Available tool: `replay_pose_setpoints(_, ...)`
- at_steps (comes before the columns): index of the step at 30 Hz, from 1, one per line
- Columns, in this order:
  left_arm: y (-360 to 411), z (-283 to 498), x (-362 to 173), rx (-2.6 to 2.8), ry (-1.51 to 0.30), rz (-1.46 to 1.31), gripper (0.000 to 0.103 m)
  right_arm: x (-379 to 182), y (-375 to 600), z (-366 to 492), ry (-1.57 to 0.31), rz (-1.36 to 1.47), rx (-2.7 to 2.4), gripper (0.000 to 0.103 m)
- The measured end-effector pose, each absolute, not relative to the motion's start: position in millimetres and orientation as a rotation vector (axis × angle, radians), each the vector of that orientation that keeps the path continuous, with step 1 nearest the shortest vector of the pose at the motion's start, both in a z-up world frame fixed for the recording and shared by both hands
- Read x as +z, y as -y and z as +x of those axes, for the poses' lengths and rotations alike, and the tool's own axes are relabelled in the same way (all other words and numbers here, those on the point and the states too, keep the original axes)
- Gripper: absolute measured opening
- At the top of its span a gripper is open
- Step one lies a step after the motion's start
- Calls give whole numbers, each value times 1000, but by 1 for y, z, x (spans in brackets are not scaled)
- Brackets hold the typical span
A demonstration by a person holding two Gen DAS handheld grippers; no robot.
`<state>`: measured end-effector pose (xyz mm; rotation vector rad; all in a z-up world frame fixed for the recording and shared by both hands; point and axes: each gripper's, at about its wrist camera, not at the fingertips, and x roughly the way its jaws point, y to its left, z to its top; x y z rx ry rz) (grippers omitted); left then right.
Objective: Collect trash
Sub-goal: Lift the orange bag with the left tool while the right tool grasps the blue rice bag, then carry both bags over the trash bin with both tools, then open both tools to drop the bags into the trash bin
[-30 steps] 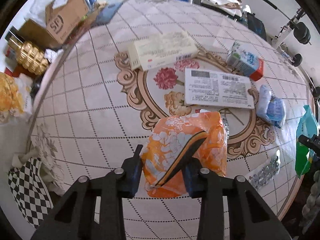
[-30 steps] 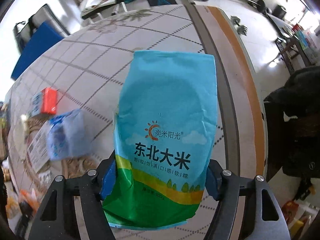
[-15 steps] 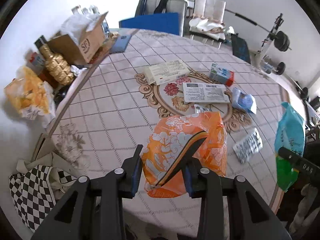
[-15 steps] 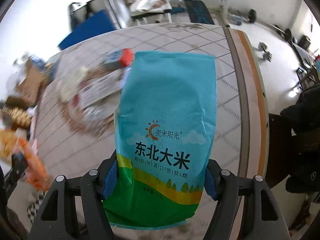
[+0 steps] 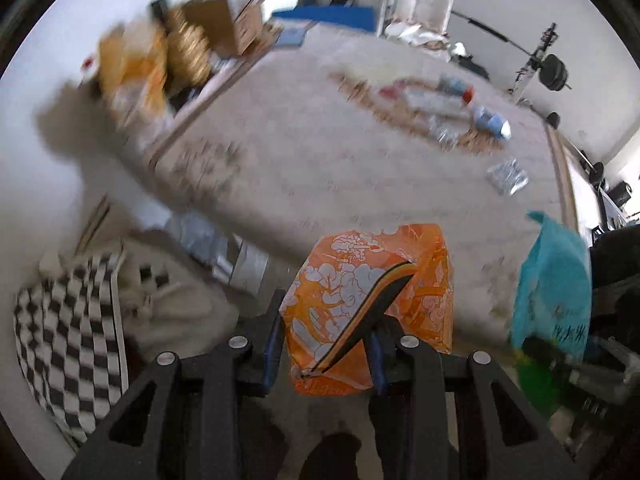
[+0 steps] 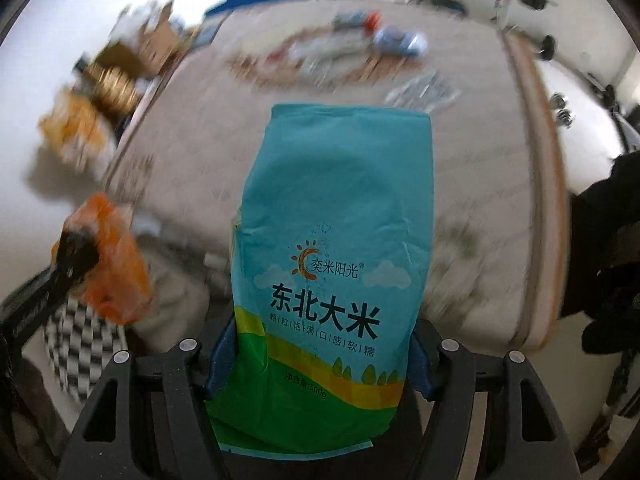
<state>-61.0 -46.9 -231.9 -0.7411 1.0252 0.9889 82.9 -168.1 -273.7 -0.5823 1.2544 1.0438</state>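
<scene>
The left gripper (image 5: pixel 326 344) was clamped on the orange bag (image 5: pixel 372 304), held up in the air off the near edge of the table (image 5: pixel 320 168). The right gripper (image 6: pixel 320 356) was closed on the blue rice bag (image 6: pixel 336 280), upright, also off the table edge. Since half a second earlier both had pulled back from the table, with the checkered bag (image 5: pixel 68 344) now nearer below the left gripper; the background was blurred.
</scene>
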Motion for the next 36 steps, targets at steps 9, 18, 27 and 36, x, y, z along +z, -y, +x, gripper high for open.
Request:
replay_pose_setpoints(9,71,-137,-371,1056,-1178,-986,32,-449,203,-7,-1518,-866,1086,70)
replay_pose_setpoints(18,55,-156,-598,1033,-1260,-1329,32,-682,167,29,-1789,-787,1074,70)
replay_pose_setpoints(27,19,-153,-757,870,-1273,-1560,38,-840,132,92,-2046,-609,1010,73)
replay_pose_setpoints(36,5,-167,-757,869,-1249,-1545,92,-862,130,117,-2084,-461,938,103)
